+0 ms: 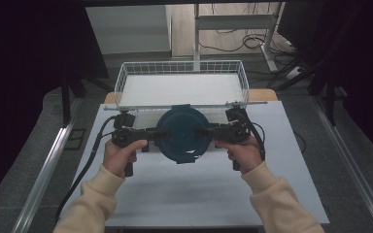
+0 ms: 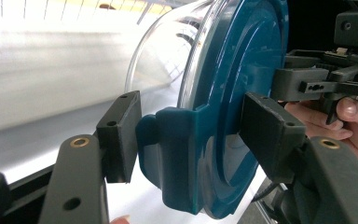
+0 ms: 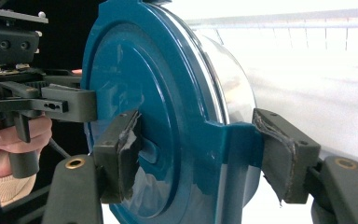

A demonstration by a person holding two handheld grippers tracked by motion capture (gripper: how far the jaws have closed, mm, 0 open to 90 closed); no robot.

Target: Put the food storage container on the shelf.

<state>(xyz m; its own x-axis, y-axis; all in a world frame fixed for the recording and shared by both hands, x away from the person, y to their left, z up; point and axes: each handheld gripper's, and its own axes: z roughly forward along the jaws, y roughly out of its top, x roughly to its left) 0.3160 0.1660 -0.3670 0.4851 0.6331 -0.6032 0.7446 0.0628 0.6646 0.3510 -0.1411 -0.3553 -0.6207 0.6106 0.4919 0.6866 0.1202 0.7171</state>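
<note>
White table (image 1: 199, 194) bare in front | wire basket (image 1: 182, 68) behind | both hand-held grippers clamp blue lid (image 1: 182, 133) edges.

Both forearms are reaching in from six o'clock, cream sleeves angling inward. The left hand (image 1: 120, 154) is gripping the left claw (image 1: 151, 134), which is pointing toward three o'clock; the right hand (image 1: 245, 153) is aiming the right claw (image 1: 205, 131) toward nine o'clock. Both claws are clamping.

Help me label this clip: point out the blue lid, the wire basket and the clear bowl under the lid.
blue lid (image 1: 182, 131), high view, middle of its round top.
wire basket (image 1: 182, 67), high view, far rim.
clear bowl (image 2: 161, 53), left gripper view, its curved transparent wall.
</note>
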